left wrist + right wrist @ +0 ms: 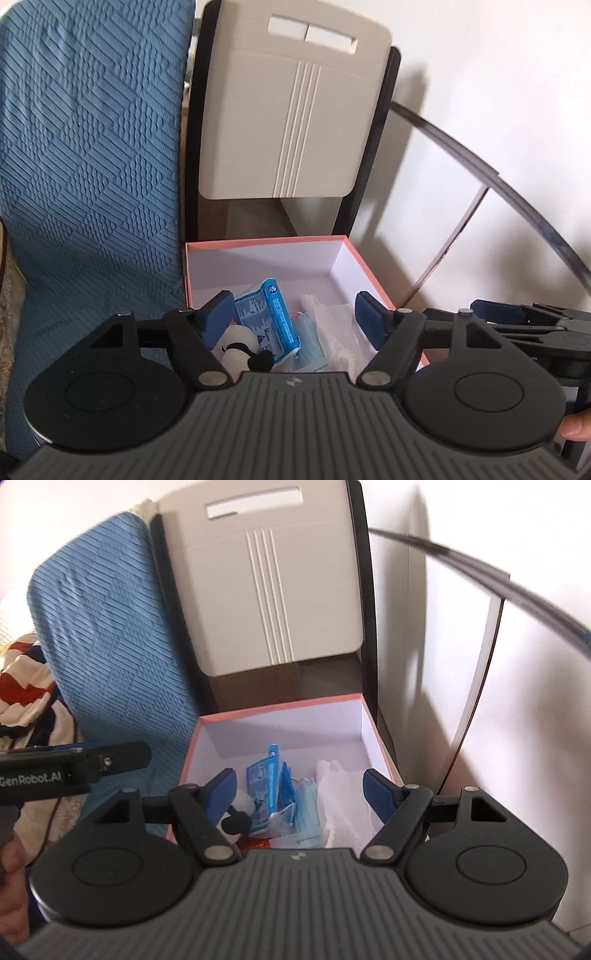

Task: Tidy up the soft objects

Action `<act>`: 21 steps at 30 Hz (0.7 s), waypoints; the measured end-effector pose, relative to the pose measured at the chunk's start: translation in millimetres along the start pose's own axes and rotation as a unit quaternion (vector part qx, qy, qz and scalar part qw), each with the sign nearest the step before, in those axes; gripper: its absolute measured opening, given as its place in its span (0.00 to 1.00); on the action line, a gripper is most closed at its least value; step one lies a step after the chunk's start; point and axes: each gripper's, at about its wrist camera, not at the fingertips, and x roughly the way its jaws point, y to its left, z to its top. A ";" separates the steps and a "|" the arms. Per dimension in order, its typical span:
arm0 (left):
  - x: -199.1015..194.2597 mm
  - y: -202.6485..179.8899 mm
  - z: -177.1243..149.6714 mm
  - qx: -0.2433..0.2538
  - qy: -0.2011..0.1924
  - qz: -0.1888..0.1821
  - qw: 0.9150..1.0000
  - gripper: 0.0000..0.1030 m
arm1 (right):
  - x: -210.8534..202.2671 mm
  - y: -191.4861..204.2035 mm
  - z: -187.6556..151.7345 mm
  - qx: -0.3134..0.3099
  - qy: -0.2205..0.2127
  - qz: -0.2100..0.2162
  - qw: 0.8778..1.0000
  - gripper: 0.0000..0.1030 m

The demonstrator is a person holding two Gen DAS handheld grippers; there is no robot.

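An open pink-rimmed box (266, 242) (280, 705) with white walls stands on a chair seat. Inside lie a blue tissue pack (271, 319) (267, 786), a white and black plush toy (240, 341) (236, 814), a light blue face mask (310, 334) (306, 808) and a white cloth (338, 325) (343, 794). My left gripper (295, 314) hangs open above the box, nothing between its blue pads. My right gripper (299, 788) is open above the box too, and empty. The right gripper's fingers (495, 308) show at the right of the left wrist view.
A beige chair back (291, 110) (266, 590) rises behind the box. A blue textured cushion (92, 166) (110, 646) stands to the left, a white wall to the right. A red and white striped cloth (22, 679) lies far left. The other gripper's body (55, 771) reaches in from the left.
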 end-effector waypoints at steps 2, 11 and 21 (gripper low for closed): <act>-7.4 1.9 -7.7 0.000 -0.002 0.008 1.000 0.76 | -11.6 4.1 -3.1 -0.003 -0.006 -0.001 1.000 0.75; -38.8 16.1 -30.2 -0.012 0.004 0.010 1.000 0.81 | -53.0 12.5 -31.9 0.003 -0.022 -0.005 1.000 0.75; -70.9 24.3 -52.6 0.018 0.005 0.004 1.000 0.95 | -79.6 28.5 -65.8 -0.001 -0.030 -0.019 0.999 0.75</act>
